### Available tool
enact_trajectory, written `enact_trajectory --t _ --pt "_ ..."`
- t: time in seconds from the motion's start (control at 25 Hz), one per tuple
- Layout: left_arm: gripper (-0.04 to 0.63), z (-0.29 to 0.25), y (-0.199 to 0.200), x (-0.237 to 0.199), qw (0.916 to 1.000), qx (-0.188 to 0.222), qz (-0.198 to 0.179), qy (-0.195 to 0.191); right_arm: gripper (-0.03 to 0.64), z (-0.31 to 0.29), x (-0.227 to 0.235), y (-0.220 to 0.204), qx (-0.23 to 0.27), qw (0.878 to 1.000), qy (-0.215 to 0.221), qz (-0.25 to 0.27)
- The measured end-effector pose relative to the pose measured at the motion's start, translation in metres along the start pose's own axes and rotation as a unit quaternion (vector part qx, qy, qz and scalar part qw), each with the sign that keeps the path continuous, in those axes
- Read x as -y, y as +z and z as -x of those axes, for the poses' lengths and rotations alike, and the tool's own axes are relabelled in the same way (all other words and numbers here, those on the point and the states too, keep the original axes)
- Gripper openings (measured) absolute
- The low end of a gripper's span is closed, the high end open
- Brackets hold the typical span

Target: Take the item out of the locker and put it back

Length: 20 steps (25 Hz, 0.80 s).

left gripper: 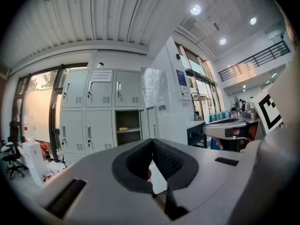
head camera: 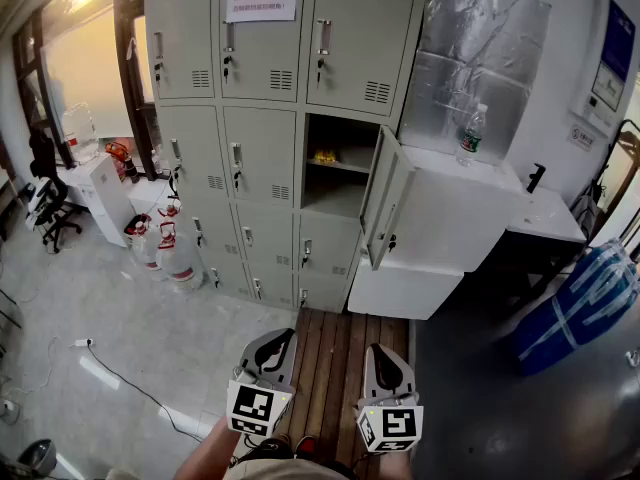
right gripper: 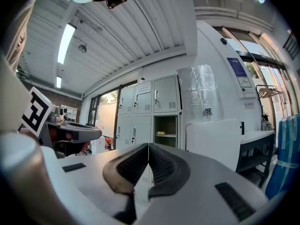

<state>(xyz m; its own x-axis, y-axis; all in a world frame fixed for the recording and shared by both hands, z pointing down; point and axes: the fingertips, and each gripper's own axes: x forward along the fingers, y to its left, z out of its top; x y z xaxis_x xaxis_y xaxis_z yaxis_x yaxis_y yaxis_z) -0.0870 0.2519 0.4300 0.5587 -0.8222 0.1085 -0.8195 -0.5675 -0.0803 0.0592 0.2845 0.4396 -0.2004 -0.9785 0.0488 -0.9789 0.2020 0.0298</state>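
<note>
Left gripper (head camera: pixel 278 340) and right gripper (head camera: pixel 383 356), bottom centre: both jaws closed tight, holding nothing. Locker (head camera: pixel 262 118), upper centre: one door (head camera: pixel 384 203) open, yellow item (head camera: pixel 323 155) inside.

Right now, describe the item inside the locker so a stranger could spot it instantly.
Face the grey locker bank. In its right column, second row down, one compartment has its door swung open. On the inner shelf lies a small yellow item, the only thing showing, since every neighbouring door is shut.
</note>
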Motion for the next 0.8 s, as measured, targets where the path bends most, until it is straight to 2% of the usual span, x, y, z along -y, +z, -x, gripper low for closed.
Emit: enact_trajectory --t 0.48,0.8 --pt "0.023 -0.01 0.001 0.007 1.0 0.0 -0.004 -0.009 0.018 -0.001 0.008 0.001 0.009 1.0 -0.005 0.005" --pt "0.023 -0.043 0.005 -0.001 0.9999 0.007 -0.007 -0.004 0.018 -0.032 0.024 0.001 0.012 1.0 0.0 0.008"
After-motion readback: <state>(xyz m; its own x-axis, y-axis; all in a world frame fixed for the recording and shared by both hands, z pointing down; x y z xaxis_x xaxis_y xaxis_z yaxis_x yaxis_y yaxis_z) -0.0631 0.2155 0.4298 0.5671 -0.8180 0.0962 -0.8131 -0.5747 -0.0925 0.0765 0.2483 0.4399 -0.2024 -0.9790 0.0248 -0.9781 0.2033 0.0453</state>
